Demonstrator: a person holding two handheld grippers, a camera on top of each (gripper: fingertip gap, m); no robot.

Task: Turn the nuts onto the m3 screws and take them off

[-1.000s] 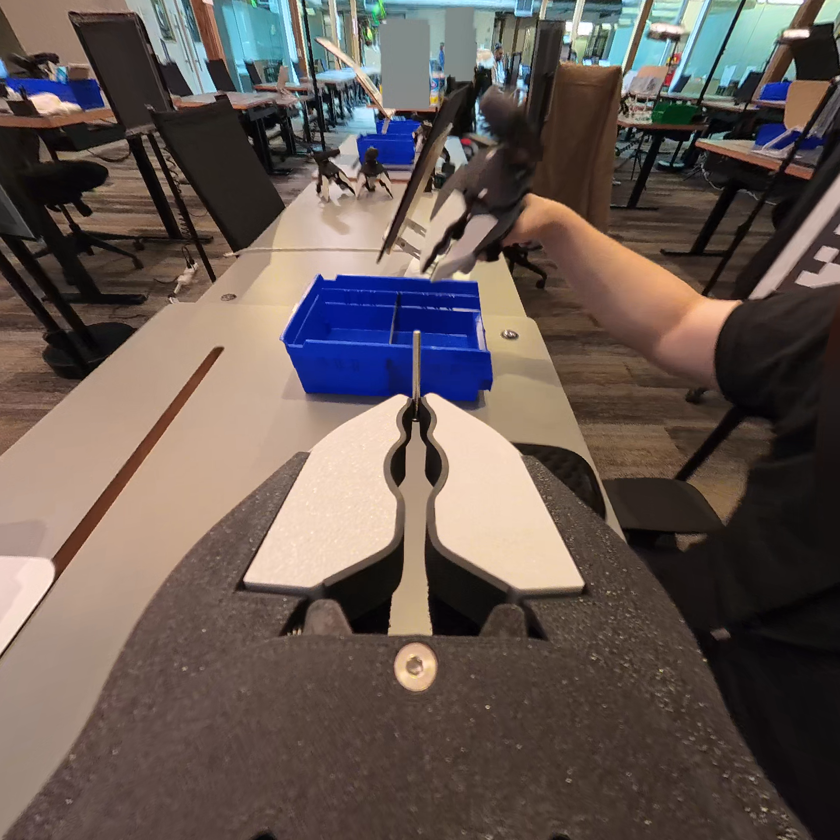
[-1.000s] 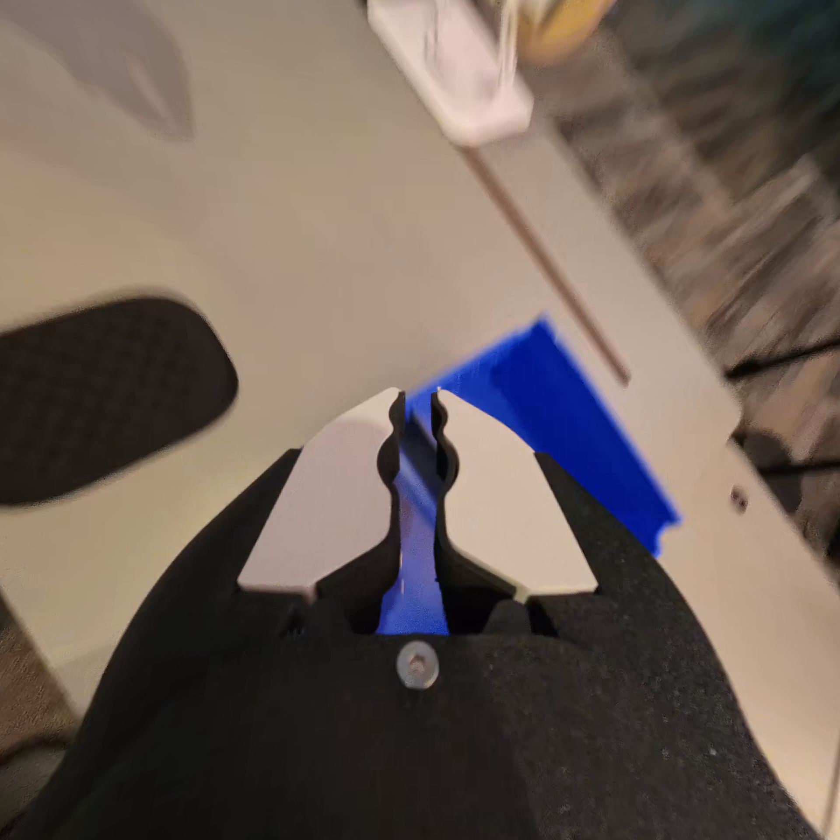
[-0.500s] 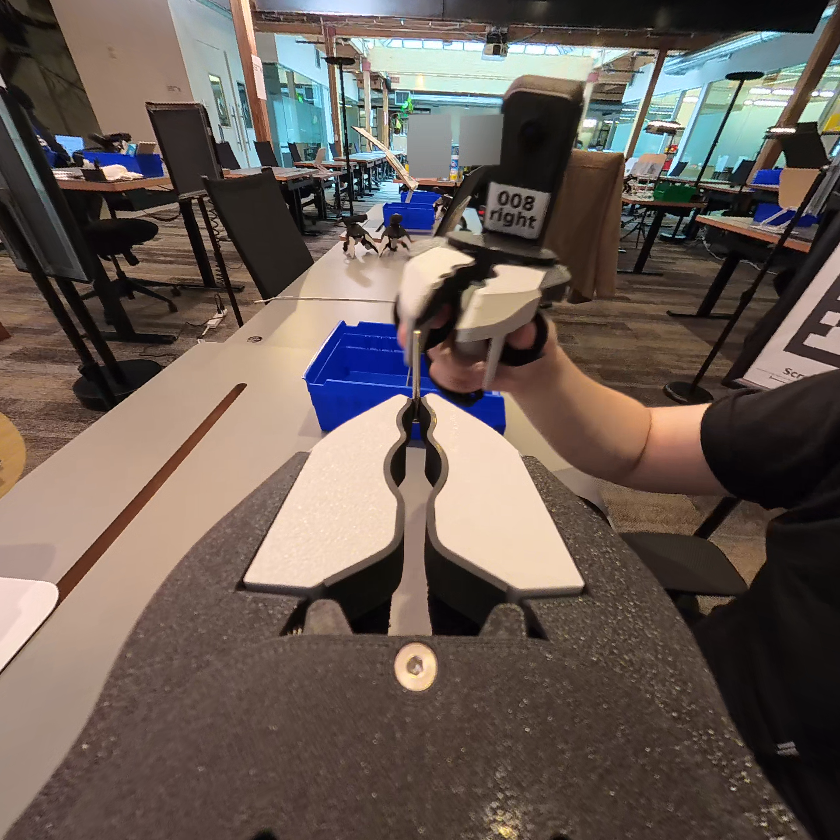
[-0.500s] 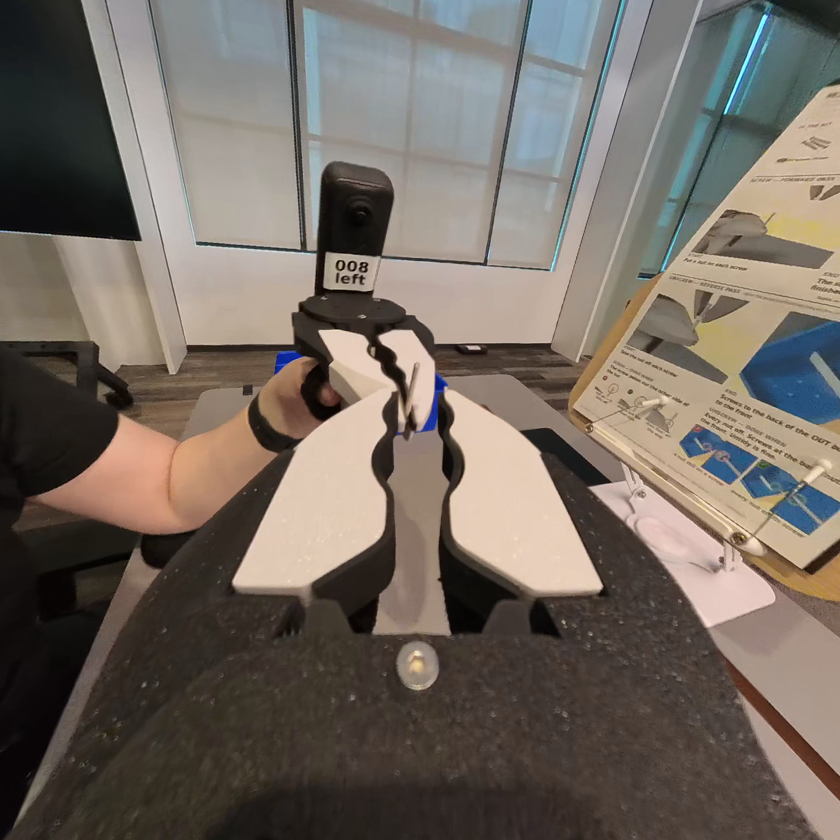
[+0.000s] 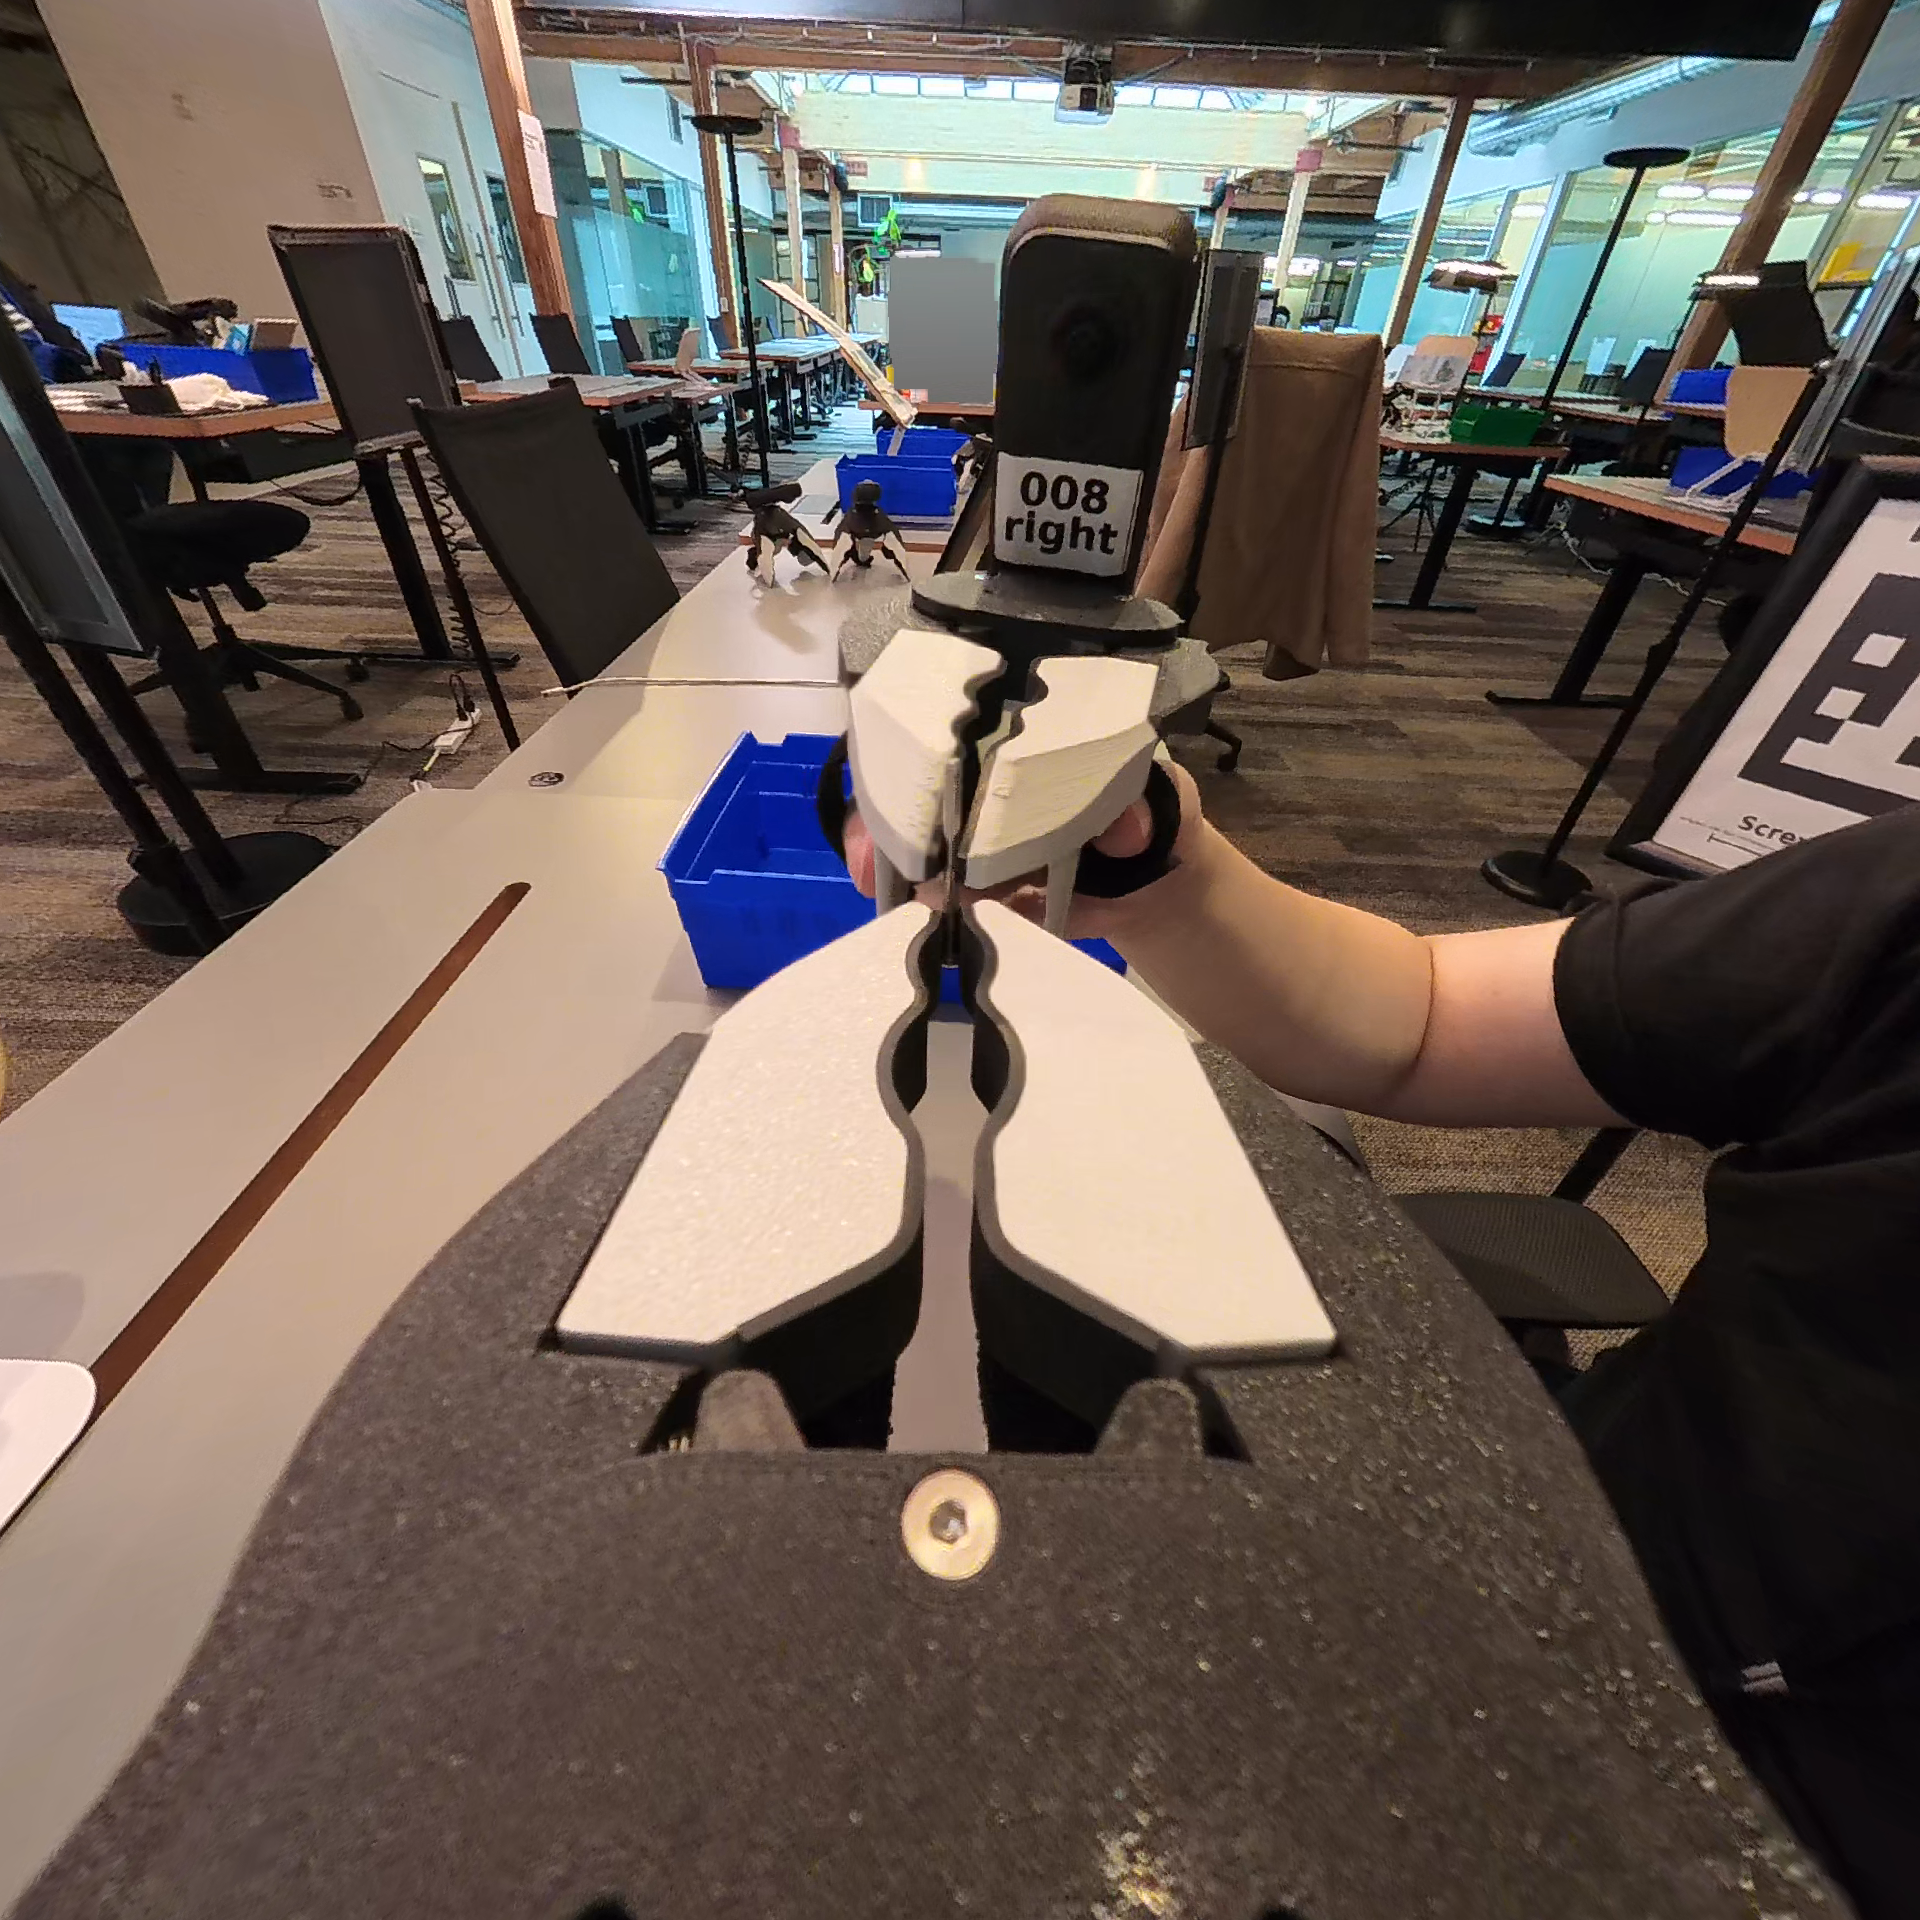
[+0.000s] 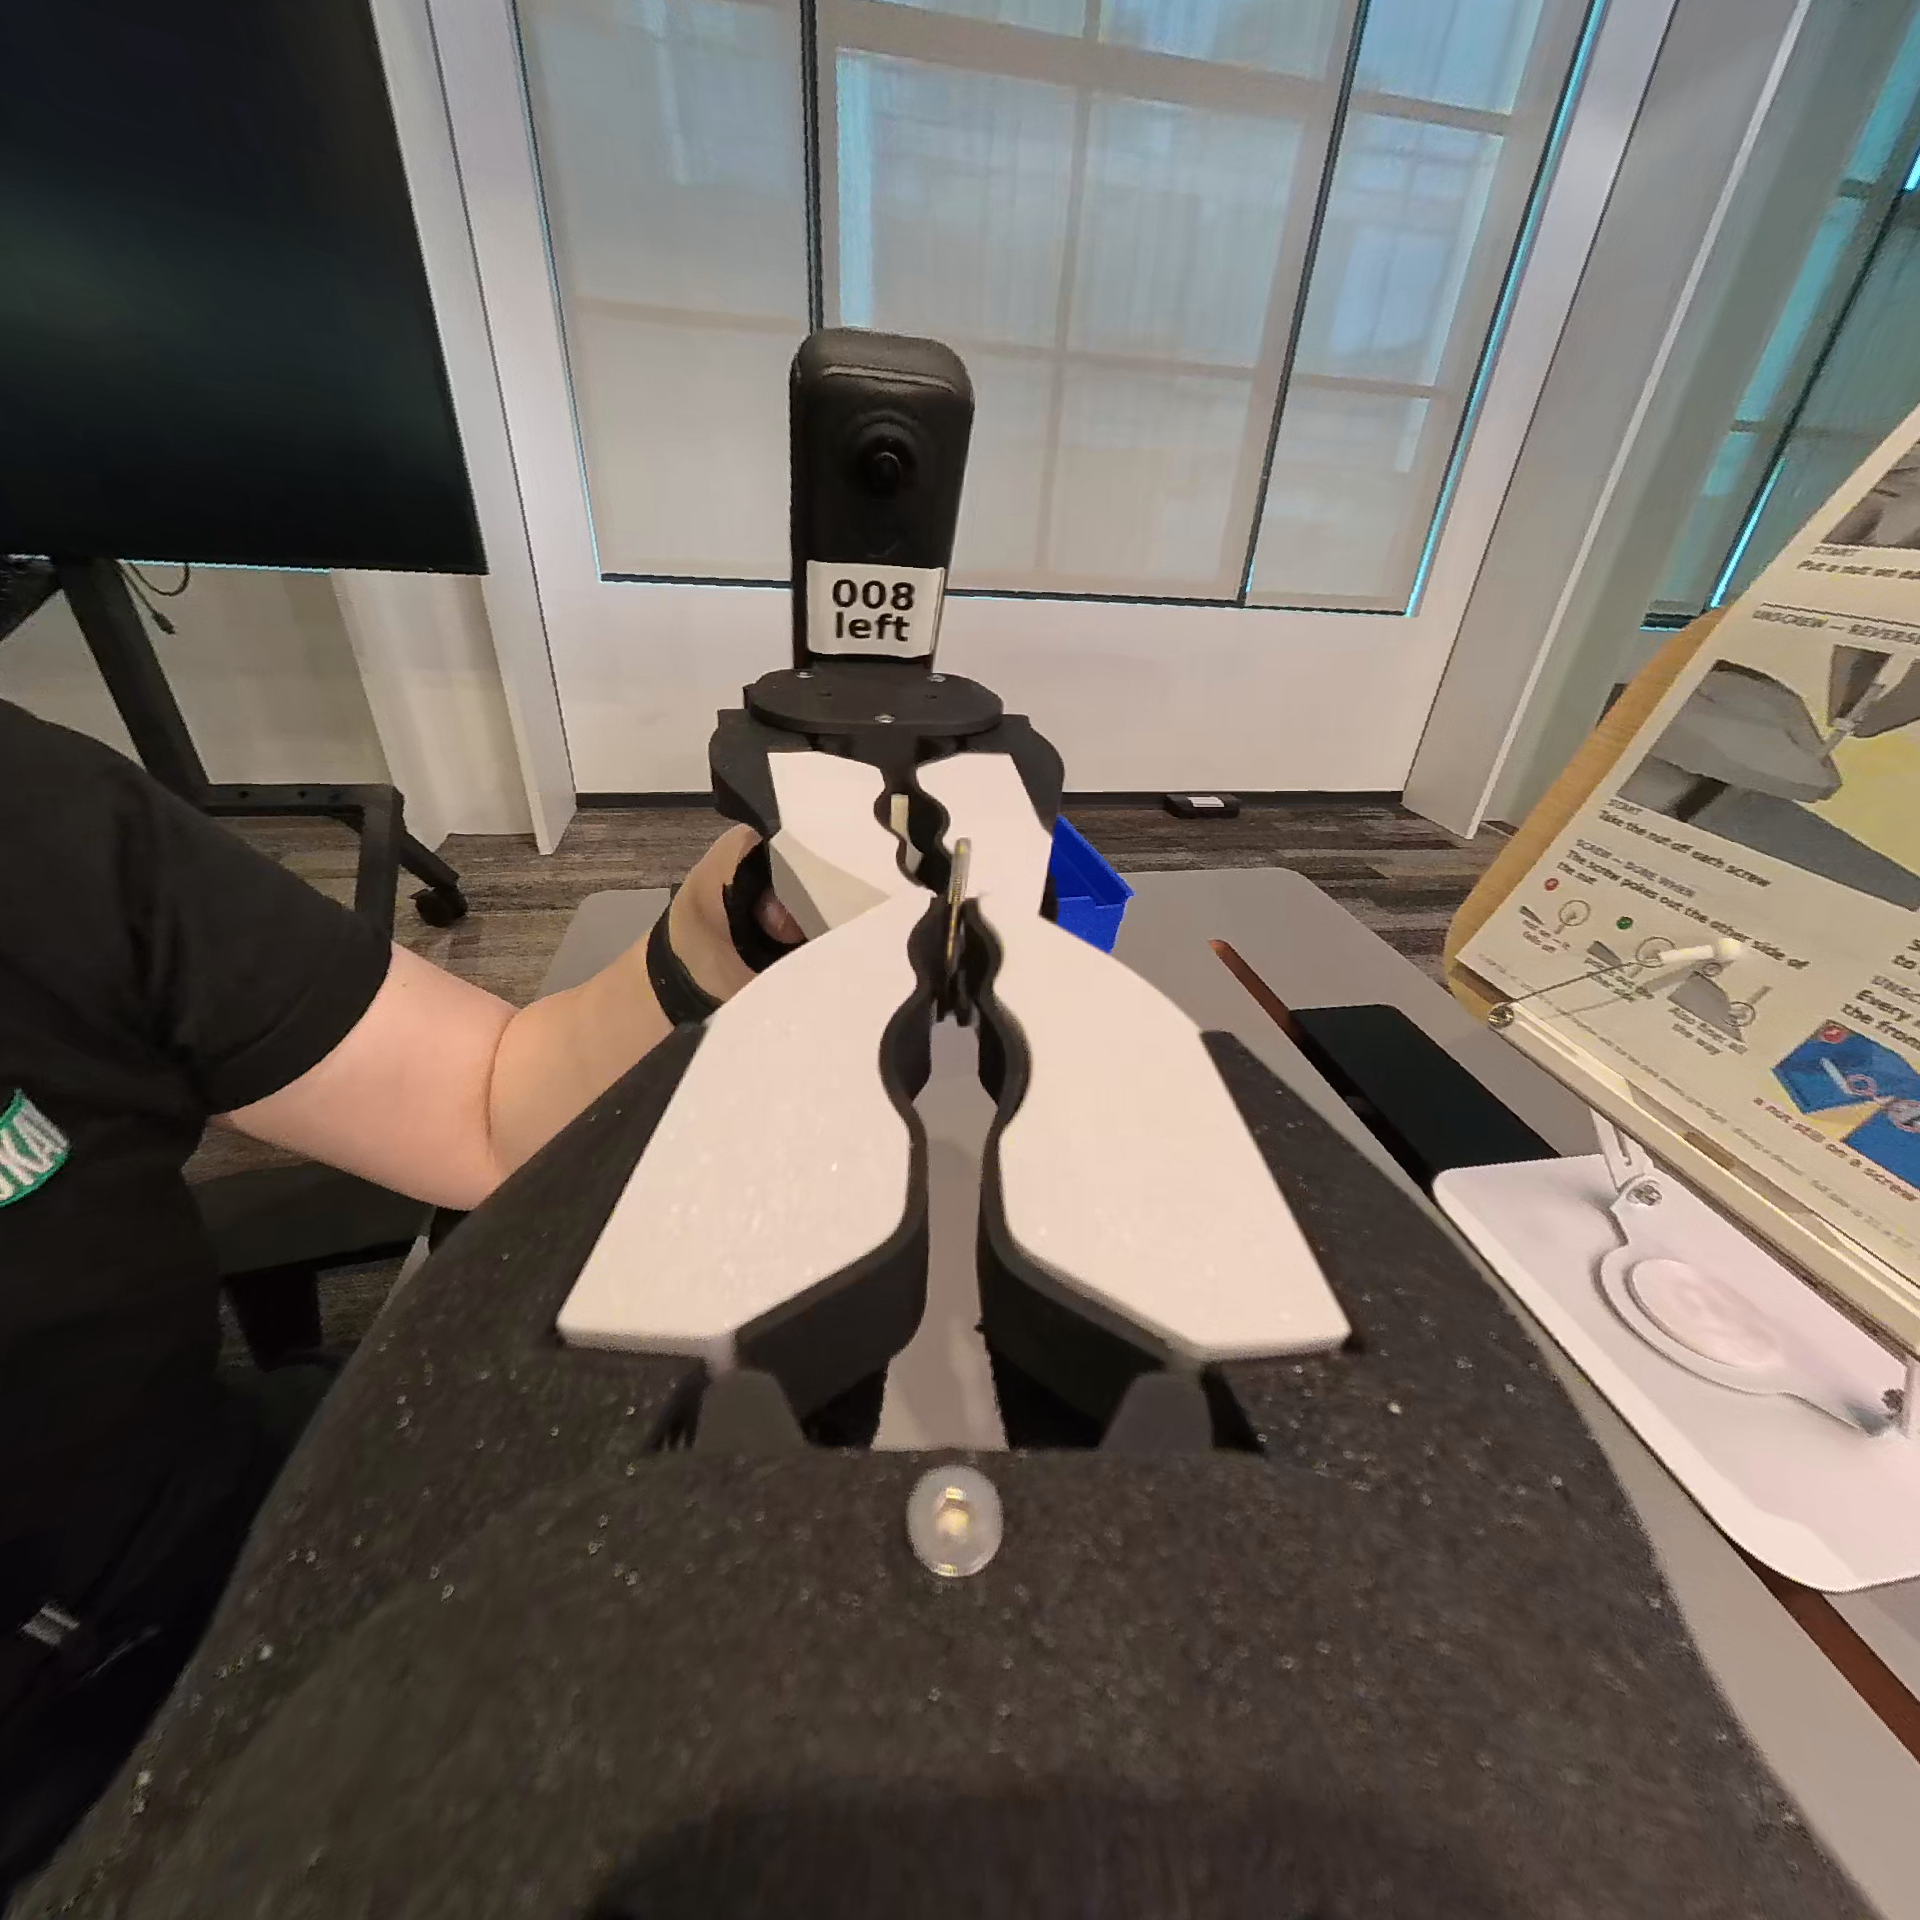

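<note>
Above the table (image 5: 260, 997), tip to tip, I see left gripper (image 5: 948, 914) clamping the screw (image 6: 957, 904). Right gripper (image 6: 951, 940) pinches something at the shaft; nut unresolved. Left view alone shows the bin (image 5: 758, 883), right view the instruction board (image 6: 1714, 935).

Blue bin (image 5: 758, 894) — white tongs (image 5: 948, 920), black bodies

Both grippers look the same: speckled black foam-like body, one silver screw in the middle, two white wavy-edged fingers (image 5: 790, 1122). Each carries a black camera (image 6: 881, 488) with a white label. The person wears a black short-sleeved shirt (image 5: 1756, 1039) and a black wristband (image 6: 670, 971).
</note>
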